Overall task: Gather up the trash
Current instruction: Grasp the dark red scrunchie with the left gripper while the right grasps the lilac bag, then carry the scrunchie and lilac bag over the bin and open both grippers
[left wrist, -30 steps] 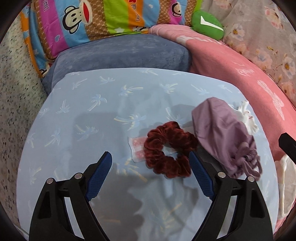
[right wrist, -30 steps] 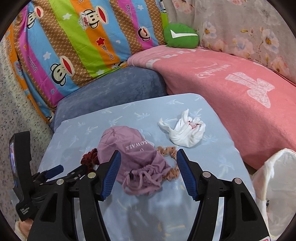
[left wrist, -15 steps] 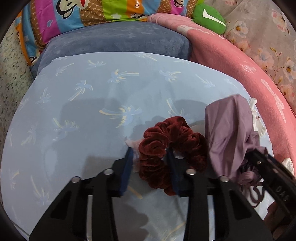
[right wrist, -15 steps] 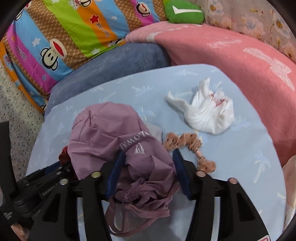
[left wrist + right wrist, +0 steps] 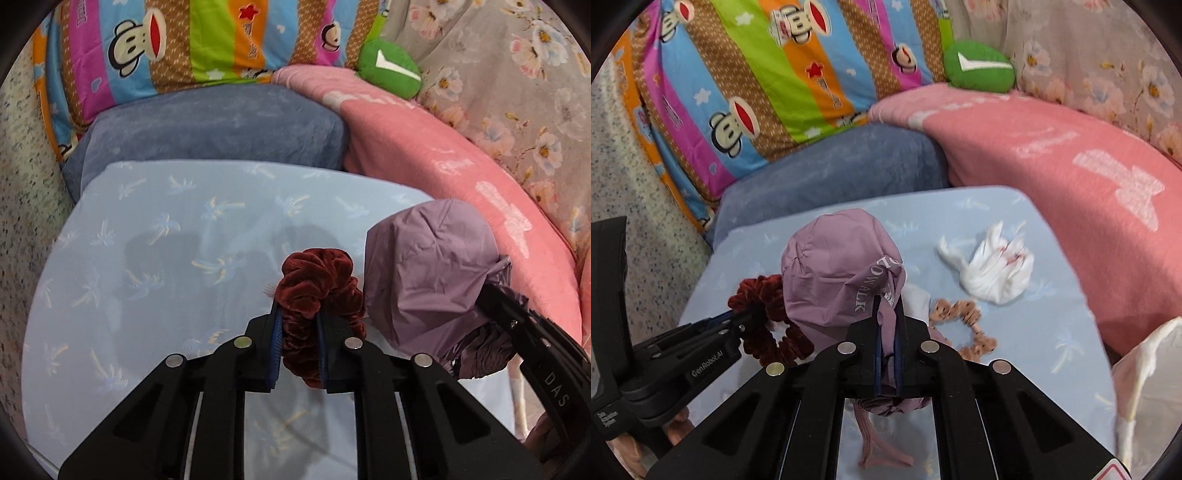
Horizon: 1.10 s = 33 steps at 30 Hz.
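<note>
Above the pale blue palm-print cloth (image 5: 155,258), the left gripper (image 5: 298,343) has its two blue-padded fingers pinched hard on the dark red velvet scrunchie (image 5: 317,291), which bulges out above and below the pads and appears raised off the surface. Just beside it, the right gripper (image 5: 886,347) has its fingers pressed together on a fold of the mauve drawstring pouch (image 5: 838,273), whose body balloons forward while its cords dangle beneath the jaws. Both pieces look very light and wholly soft, so neither should strain a grasp; the likelier trouble is slippage, since the pouch fabric seems thin and smooth, and only a narrow pleat sits between the pads. The scrunchie's plush pile and elastic core should hold well where it is bunched. On the cloth remain a crumpled white tissue (image 5: 993,273) with red marks and a tan patterned scrunchie (image 5: 964,321), apart from each other; the tissue would crush easily and is best taken at its thick middle. A whitish bag edge (image 5: 1145,369) shows at the right, probably the place for trash, though its opening cannot be seen
</note>
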Available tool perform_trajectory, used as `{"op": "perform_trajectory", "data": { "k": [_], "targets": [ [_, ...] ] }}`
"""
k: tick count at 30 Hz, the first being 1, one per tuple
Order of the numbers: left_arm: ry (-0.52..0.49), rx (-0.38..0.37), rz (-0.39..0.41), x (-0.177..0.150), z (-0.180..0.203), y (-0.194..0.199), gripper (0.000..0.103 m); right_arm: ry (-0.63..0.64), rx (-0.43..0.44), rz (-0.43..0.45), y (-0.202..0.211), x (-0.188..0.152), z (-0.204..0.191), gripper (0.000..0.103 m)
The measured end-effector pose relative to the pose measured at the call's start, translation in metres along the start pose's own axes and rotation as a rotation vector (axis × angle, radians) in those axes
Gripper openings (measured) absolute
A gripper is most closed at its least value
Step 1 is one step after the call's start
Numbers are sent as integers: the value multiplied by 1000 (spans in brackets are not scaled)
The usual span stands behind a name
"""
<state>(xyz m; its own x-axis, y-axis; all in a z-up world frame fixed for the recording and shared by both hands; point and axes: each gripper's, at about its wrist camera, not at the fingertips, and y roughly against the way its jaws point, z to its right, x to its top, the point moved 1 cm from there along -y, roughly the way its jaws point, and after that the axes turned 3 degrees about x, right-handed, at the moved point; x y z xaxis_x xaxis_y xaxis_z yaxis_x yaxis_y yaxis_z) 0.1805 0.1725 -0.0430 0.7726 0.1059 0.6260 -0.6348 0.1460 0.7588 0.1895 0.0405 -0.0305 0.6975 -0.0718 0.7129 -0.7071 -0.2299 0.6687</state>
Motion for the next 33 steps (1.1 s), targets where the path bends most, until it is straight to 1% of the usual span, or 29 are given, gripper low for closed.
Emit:
{"op": "perform_trajectory", "data": {
  "k": [6, 9, 16, 19, 25, 33],
  "targets": [
    [-46, -38, 68, 7, 34, 41, 15, -24, -12, 114, 69, 20, 13, 4],
    [-75, -61, 99, 8, 52, 59, 15, -32, -26, 164, 103, 24, 23, 4],
    [-157, -135, 161, 0, 104, 98, 15, -64, -68, 268, 177, 24, 54, 4],
    [-195, -170, 178, -4, 127, 110, 15, -79, -93, 297, 202, 21, 71, 4],
    [-261, -240, 182, -20, 173, 125, 15, -122, -146, 338, 243, 8, 110, 4],
    [-346, -314, 164, -41, 227, 131, 15, -199, -217, 364, 279, -15, 164, 4]
  ]
}}
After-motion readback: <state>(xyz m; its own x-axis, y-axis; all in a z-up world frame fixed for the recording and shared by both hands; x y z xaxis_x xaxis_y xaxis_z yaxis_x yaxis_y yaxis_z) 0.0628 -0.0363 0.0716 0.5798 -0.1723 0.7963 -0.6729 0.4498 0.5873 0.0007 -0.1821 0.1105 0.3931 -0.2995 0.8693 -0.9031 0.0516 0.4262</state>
